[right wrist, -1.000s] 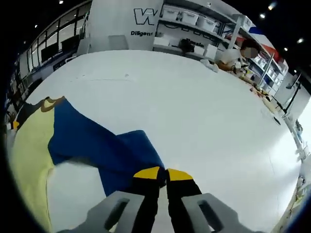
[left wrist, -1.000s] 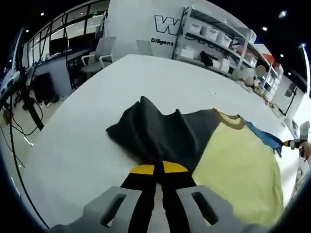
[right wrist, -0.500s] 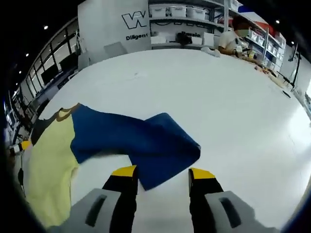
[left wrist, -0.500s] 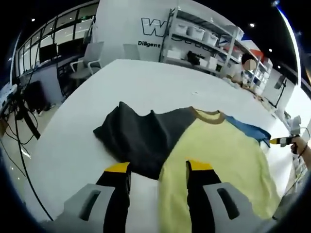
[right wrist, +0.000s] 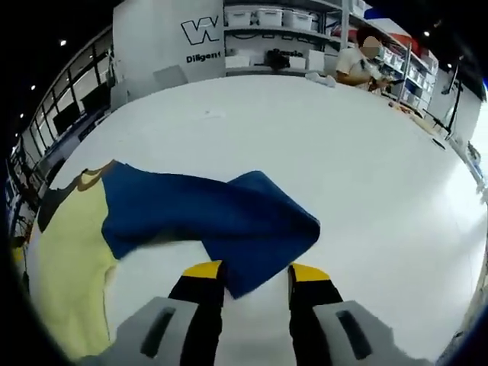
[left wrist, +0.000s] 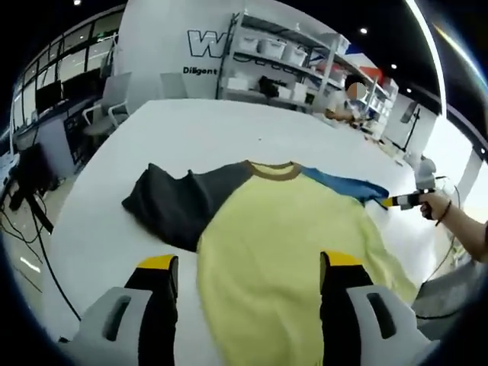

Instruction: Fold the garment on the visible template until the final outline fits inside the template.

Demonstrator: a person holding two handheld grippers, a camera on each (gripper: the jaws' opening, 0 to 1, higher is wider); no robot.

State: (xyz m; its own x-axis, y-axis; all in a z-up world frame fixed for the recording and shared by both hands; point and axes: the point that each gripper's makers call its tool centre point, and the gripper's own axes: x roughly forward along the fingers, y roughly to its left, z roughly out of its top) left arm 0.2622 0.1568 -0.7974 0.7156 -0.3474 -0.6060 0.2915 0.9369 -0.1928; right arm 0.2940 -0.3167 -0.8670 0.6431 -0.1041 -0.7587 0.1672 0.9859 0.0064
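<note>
The garment lies flat on the white table. It has a pale yellow body, a dark grey sleeve, a blue sleeve and a brown collar. My left gripper is open wide just above the yellow body's near edge, holding nothing. My right gripper is open, and the near corner of the folded blue sleeve reaches in between its jaws. In the left gripper view the right gripper sits at the blue sleeve's tip, held by a hand.
White table top stretches far around the garment. Shelving with boxes stands beyond the far edge, where a person sits. Chairs and cables line the table's left side.
Both grippers went from shut on a sleeve to open, letting the sleeves drop. The left view has swung over the yellow body. The right jaws have narrowed slightly around the blue sleeve's corner.
</note>
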